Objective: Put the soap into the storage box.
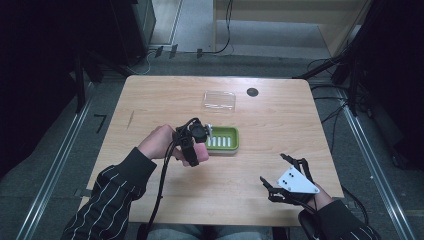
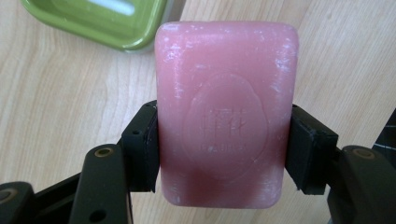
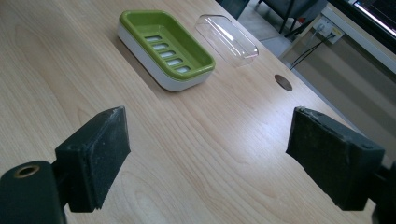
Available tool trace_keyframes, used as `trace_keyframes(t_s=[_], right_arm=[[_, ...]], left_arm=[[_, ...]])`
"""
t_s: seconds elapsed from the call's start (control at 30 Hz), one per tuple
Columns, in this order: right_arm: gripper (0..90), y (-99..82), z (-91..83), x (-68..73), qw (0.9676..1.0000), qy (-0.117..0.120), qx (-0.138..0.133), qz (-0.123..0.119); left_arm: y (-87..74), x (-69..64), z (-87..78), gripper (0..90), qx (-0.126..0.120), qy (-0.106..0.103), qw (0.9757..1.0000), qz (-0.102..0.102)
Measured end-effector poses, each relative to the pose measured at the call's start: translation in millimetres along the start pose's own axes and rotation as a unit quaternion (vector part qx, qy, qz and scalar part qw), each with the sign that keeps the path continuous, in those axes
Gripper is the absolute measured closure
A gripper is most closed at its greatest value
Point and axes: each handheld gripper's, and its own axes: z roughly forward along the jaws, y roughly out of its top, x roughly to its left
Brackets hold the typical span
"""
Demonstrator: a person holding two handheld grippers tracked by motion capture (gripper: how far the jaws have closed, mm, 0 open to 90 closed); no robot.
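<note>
High view: left gripper (image 1: 196, 150) pinches pink soap bar (image 1: 200, 154) at 9 o'clock of green slotted dish (image 1: 223, 139) | Left gripper view: rounded, waxy, embossed bar – pads clamp both sides | Right gripper view: right gripper (image 3: 208, 156) spread – rough pads; clear lid (image 3: 227, 38) at 2 o'clock of dish.

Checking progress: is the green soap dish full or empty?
Empty: the green soap dish shows bare drain slots; the pink soap is clamped in the left gripper.

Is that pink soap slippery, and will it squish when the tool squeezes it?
The pink soap looks hard: the left tool clamps its sides without denting them. Its dry, chalky scuffs suggest it's probably not slippery now. Being a flat block, it shouldn't roll when set in the green soap dish.
</note>
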Motion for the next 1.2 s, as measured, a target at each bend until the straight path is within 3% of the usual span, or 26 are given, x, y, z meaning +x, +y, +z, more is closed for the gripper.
trace_keyframes(t_s=[1.2], right_arm=[[13.3, -2.7, -4.0, -0.6, 1.0000, -0.001, 0.003, 0.004]], left_arm=[[35.1, 16.6, 5.0, 38.6, -0.005, 0.005, 0.9990, 0.043]])
